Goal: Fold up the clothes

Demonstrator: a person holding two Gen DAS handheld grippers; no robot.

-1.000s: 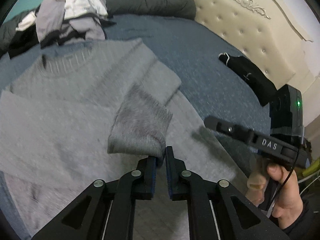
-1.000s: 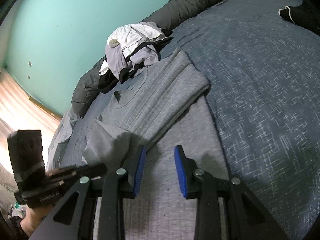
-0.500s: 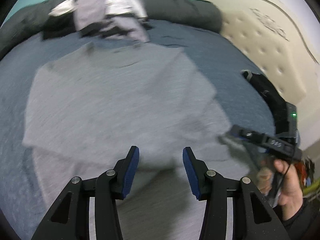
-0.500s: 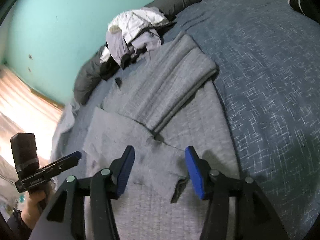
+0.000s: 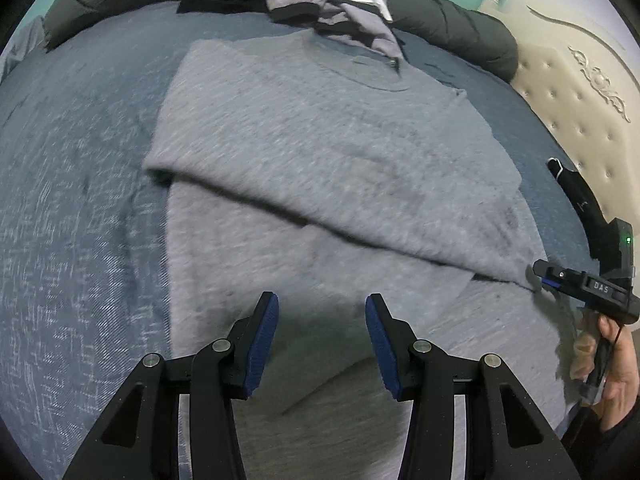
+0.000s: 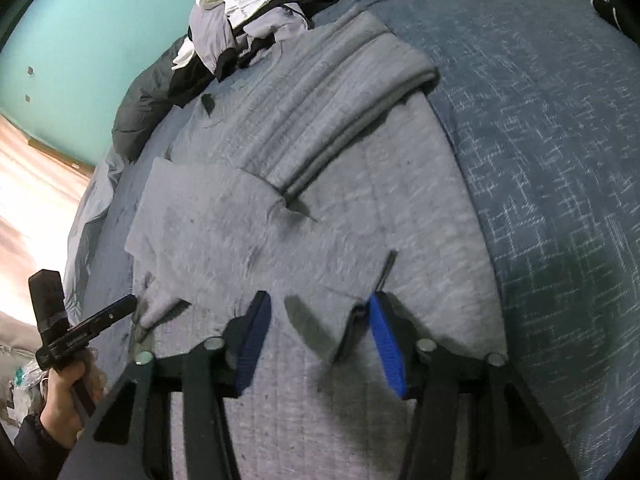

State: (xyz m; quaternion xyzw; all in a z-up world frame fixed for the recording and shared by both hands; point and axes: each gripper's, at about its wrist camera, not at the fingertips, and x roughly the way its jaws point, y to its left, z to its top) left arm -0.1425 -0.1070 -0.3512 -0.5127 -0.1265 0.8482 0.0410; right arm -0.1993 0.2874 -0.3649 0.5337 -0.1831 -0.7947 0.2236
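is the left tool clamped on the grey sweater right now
No, the left tool stands open above the grey sweater, with nothing pinched between its blue pads.

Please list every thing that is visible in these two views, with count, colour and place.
sweater: one, grey, spread on the bed, both sleeves folded over its body
bed cover: one, blue, under the sweater
clothes pile: one, white, lilac and black, beyond the collar
duvet: one, dark, along the far edge
black garment: one, near the headboard
headboard: one, cream, tufted
wall: teal
left gripper: jaws open, empty, above the sweater
right gripper: jaws apart, have just been closing, a cuff between them
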